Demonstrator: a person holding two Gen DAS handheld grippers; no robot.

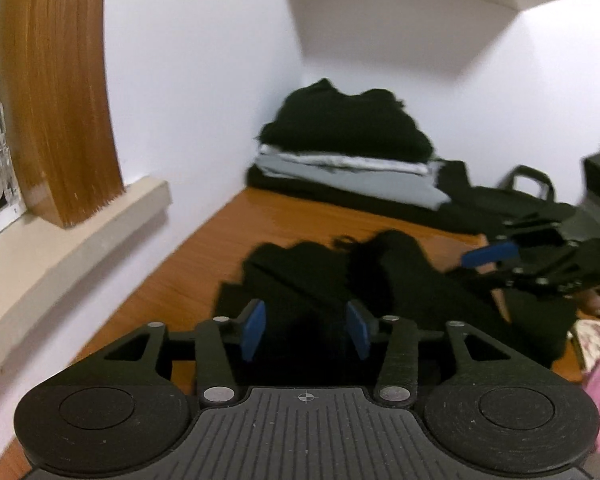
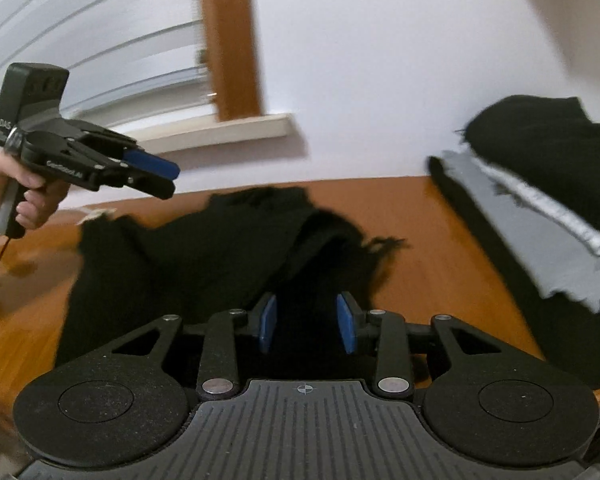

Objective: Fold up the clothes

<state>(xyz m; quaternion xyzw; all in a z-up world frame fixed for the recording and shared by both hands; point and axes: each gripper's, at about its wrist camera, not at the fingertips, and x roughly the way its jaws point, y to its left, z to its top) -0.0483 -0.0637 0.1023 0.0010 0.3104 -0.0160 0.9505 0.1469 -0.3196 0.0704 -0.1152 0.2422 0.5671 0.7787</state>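
Note:
A crumpled black garment (image 1: 340, 280) lies on the wooden table (image 1: 220, 248); it also shows in the right wrist view (image 2: 204, 252). My left gripper (image 1: 306, 330) is open and empty, held just above the garment's near edge. My right gripper (image 2: 307, 322) is open and empty above the garment's other side. Each gripper shows in the other's view: the right gripper (image 1: 488, 258) at the right, the left gripper (image 2: 164, 178) at the left, above the cloth.
A stack of folded clothes (image 1: 340, 160), black on grey on black, sits in the back corner against the white wall; it also shows in the right wrist view (image 2: 540, 200). A black bag (image 1: 528, 192) lies beside it. A window sill (image 1: 80, 236) runs along the left.

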